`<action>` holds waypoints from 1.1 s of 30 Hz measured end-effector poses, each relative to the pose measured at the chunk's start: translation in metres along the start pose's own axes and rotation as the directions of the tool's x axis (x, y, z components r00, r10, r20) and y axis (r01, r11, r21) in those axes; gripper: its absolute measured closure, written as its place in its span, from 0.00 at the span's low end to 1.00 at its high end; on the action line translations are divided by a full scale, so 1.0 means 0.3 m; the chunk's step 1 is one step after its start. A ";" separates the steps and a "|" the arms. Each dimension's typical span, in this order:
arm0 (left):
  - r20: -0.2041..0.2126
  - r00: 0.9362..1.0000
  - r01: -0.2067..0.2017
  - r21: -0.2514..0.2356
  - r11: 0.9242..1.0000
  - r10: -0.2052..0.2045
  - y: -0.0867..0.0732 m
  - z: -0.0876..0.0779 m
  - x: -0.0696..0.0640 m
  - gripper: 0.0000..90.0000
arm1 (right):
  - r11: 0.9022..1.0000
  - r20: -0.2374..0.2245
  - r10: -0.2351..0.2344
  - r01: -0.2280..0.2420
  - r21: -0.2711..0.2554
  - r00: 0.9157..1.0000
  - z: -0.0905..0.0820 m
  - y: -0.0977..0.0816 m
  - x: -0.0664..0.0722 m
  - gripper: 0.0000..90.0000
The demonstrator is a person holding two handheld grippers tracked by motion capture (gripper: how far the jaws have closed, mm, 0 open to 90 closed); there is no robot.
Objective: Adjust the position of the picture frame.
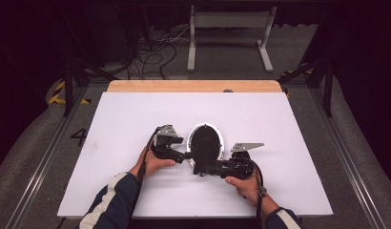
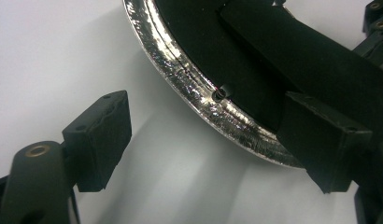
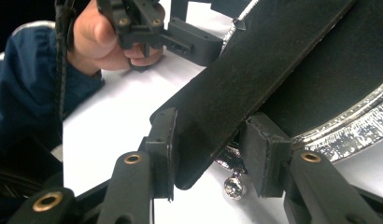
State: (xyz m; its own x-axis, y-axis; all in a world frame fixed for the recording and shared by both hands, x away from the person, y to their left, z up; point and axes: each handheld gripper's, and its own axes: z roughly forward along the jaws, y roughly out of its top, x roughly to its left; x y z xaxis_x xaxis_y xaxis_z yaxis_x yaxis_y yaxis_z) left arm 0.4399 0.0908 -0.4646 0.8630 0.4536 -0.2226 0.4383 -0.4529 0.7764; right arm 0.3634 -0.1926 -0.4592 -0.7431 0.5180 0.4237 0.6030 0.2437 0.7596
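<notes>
1. The oval thing with the shiny rim [image 1: 206,141] lay flat in the middle of the white counter [image 1: 127,114], between the two grippers.
2. The right gripper [image 1: 200,167] came in from the side. Its fingers [image 3: 164,149] were closed on the flat black handle [image 3: 255,70] that lay across the oval thing. The handle sat right between the two pads, and I think it was held tight.
3. The left gripper [image 1: 186,155] pointed at the other side of the oval thing. Its fingers [image 2: 103,135] were wide open and held nothing. One finger was over the bare counter and the other was over the black inside, so the shiny rim [image 2: 189,79] ran between them.
4. To do this step well, I think the right gripper should have kept a firm hold, so the oval thing could not slide.
5. The left fingers should have closed slowly on the rim. The rim looked thin and slippery, so a bite straight across it would hold best.
6. The left hand [image 1: 153,164] and the right hand [image 1: 248,186] were low, close to the counter. Both forearms reached in from the near edge, and the grippers were tipped towards each other.
</notes>
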 end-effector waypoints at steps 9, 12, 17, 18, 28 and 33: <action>0.082 0.996 0.018 -0.002 1.000 -0.018 0.008 0.004 -0.023 0.26 | 0.999 0.016 -0.039 0.038 0.022 0.999 0.000 -0.006 0.000 0.66; 0.100 0.994 0.043 -0.010 0.999 -0.042 0.006 0.005 -0.019 0.27 | 0.999 0.018 -0.044 0.043 0.023 0.999 0.000 -0.006 0.002 0.67; 0.114 0.992 0.062 -0.019 0.998 -0.060 0.005 0.006 -0.015 0.29 | 0.998 0.020 -0.054 0.053 0.021 0.998 0.000 -0.006 0.005 0.67; 0.120 0.990 0.072 -0.020 0.997 -0.069 0.004 0.004 -0.013 0.29 | 0.998 0.020 -0.054 0.053 0.021 0.998 0.000 -0.006 0.005 0.67; 0.181 0.983 0.025 -0.079 0.997 -0.011 0.007 -0.021 -0.019 0.54 | 0.996 0.020 -0.091 0.091 0.018 0.996 -0.005 -0.007 0.012 0.68; 0.158 0.987 0.008 -0.095 0.995 0.007 0.007 -0.026 -0.033 0.61 | 0.995 0.024 -0.099 0.099 0.017 0.995 -0.007 -0.007 0.017 0.68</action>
State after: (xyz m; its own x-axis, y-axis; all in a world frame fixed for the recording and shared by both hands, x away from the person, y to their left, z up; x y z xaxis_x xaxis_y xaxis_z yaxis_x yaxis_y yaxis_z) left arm 0.4302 0.0914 -0.4561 0.8949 0.3232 -0.3077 0.4195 -0.3740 0.8271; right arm 0.3578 -0.1921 -0.4576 -0.7919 0.5111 0.3343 0.5316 0.3073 0.7893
